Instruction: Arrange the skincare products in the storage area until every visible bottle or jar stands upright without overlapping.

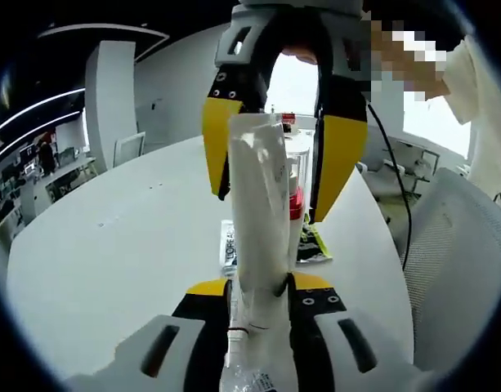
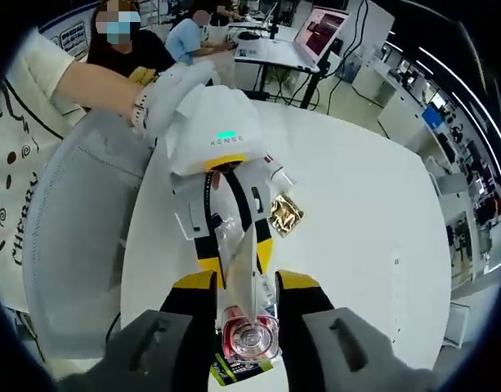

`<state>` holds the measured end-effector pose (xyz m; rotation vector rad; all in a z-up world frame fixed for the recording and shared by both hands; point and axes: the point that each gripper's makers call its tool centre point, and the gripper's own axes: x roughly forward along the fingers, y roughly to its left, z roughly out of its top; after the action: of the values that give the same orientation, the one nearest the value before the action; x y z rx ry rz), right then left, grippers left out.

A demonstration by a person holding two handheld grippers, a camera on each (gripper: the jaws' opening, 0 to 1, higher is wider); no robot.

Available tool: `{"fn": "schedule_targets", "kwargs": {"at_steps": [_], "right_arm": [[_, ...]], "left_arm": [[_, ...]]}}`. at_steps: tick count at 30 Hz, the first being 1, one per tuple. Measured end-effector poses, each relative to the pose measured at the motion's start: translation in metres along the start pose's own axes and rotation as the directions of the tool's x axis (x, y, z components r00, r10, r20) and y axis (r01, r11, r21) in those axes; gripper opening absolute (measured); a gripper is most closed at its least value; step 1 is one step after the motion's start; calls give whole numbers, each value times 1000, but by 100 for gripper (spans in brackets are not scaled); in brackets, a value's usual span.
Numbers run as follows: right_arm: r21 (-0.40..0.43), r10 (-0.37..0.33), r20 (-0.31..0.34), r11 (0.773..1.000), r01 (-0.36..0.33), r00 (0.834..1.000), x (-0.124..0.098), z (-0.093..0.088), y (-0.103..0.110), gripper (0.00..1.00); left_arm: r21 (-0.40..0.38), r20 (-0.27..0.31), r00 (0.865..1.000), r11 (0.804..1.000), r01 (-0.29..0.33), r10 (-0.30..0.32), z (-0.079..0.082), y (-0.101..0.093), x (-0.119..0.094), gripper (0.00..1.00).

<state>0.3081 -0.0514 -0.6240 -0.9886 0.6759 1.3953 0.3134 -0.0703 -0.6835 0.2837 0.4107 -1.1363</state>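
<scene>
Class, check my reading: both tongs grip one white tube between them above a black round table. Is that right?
Not quite: the table is white, not black, as the left gripper view shows. Both the left tongs and the right tongs do grip the white tube.

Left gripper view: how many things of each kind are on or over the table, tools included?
Tube: 1
Red-capped bottle: 1
Flat packets: 2
Tools: 2, left tool and right tool
Total: 6
</scene>
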Motion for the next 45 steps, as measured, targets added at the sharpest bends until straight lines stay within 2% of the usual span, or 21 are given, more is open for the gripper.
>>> {"fn": "schedule_targets", "kwargs": {"at_steps": [4,8,13,15,18,23,27,29,30,31,34,36,38,43,45], "right_arm": [[20,-33,25,999,33,999,-3,-4,-1,43],[94,-99,77,991,92,992,-7,-7,-4,56],[163,-179,121,974,159,976,-13,-16,-14,72],[215,-221,141,958,188,965,-18,-21,-15,77],[255,-261,162,943,215,952,-26,-28,-12,81],[322,-320,162,911,257,933,-32,-42,-4,85],[374,-363,175,884,279,915,-37,-48,7,86],[390,-387,178,872,296,905,-40,-52,8,86],[400,-394,180,866,299,901,-41,-53,8,86],[424,-403,181,855,299,897,-42,-56,10,86],[448,-415,186,843,299,891,-42,-59,13,86],[459,-410,175,838,294,895,-41,-62,17,87],[461,-415,170,835,300,894,-40,-64,17,87],[481,-422,174,825,297,890,-37,-68,22,88],[491,-423,175,820,294,889,-36,-68,22,88]], "left_arm": [[1,-1,1000,1000,-17,17,3,0,-8,28],[1,0,999,999,-32,32,8,-4,-17,34],[17,8,998,998,-63,63,13,-1,-28,37],[27,18,998,997,-68,68,14,0,-32,39],[48,21,997,996,-72,71,16,0,-38,40],[74,17,996,993,-92,91,13,5,-49,45],[111,-11,990,984,-142,144,5,11,-61,51],[140,-31,984,975,-171,177,-1,21,-69,54],[137,-33,983,975,-174,180,-3,23,-71,55],[130,-37,982,976,-176,183,-9,33,-75,55],[96,-35,982,978,-184,188,-13,36,-78,55],[71,-46,977,976,-204,208,-25,51,-87,55],[65,-60,974,975,-213,217,-25,49,-88,55],[51,-106,964,970,-239,243,-45,63,-99,57],[40,-142,957,968,-248,252,-55,64,-102,58]]}}
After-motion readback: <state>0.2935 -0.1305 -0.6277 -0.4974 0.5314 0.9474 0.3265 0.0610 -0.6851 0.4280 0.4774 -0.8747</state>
